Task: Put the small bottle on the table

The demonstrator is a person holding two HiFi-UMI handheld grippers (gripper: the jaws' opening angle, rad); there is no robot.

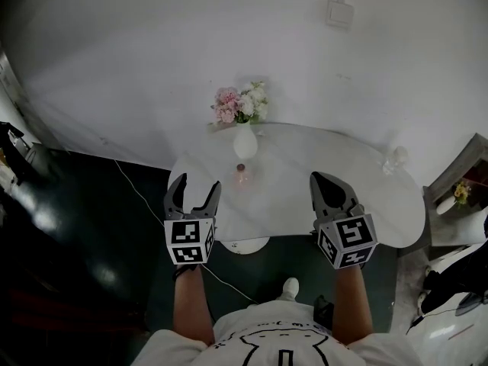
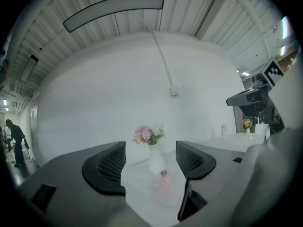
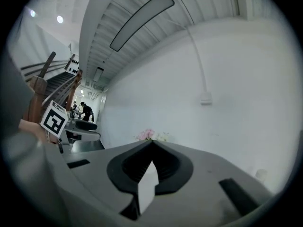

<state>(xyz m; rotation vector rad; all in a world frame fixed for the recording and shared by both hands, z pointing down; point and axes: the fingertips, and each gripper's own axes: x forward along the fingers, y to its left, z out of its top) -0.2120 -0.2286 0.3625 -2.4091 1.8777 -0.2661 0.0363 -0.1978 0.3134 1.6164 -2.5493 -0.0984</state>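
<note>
A small pink bottle (image 1: 242, 175) with a brown cap stands on the white table (image 1: 305, 204), just in front of a white vase (image 1: 245, 142) of flowers. In the left gripper view the bottle (image 2: 164, 185) shows between the jaws, farther off on the table. My left gripper (image 1: 195, 192) is open and empty, held at the table's near left edge. My right gripper (image 1: 329, 186) is shut with its jaws closed on each other, over the table's near right part. The right gripper view shows the closed gripper (image 3: 151, 148) with nothing in it.
Pink and white flowers (image 1: 241, 102) fill the vase. A clear glass (image 1: 395, 158) stands at the table's far right. A white wall rises behind, with a wall box (image 1: 340, 12). Dark floor with a white cable (image 1: 136, 191) lies to the left. A person (image 2: 15, 143) stands far off.
</note>
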